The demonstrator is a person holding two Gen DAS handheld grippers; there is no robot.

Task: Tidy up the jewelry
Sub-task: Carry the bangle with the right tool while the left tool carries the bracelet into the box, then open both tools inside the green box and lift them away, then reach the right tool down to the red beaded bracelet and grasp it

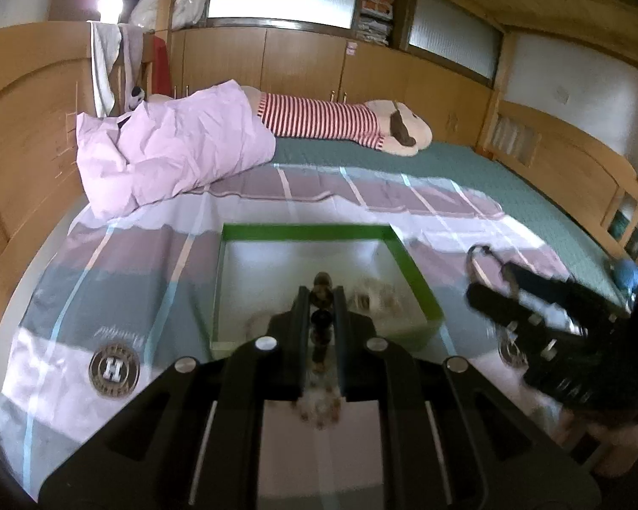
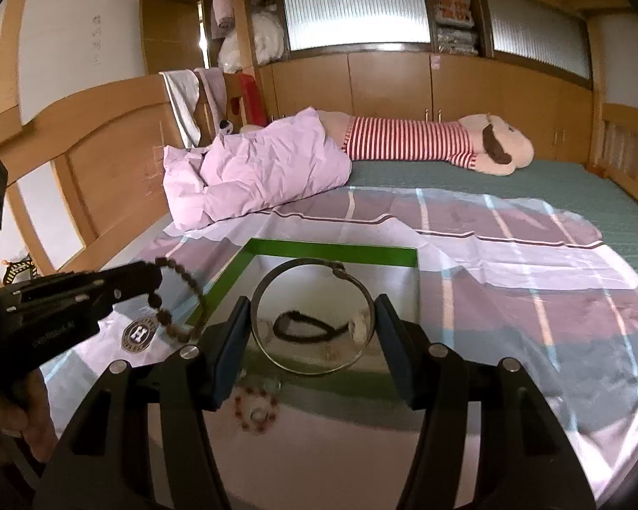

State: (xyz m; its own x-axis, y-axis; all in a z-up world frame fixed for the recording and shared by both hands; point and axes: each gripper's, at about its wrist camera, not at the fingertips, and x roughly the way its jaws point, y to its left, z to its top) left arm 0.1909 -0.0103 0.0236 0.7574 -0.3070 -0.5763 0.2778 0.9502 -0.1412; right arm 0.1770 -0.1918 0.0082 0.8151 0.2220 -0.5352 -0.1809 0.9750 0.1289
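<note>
At the bottom centre of the right wrist view the right tool grips a metal bangle between its pads, held over the green-rimmed tray, in which a dark band lies. At left in that view the left tool is clamped shut on a brown bead bracelet, which hangs beside the tray's left rim. Beyond the tray, on the bed, lie a pink quilt and a striped plush toy.
</note>
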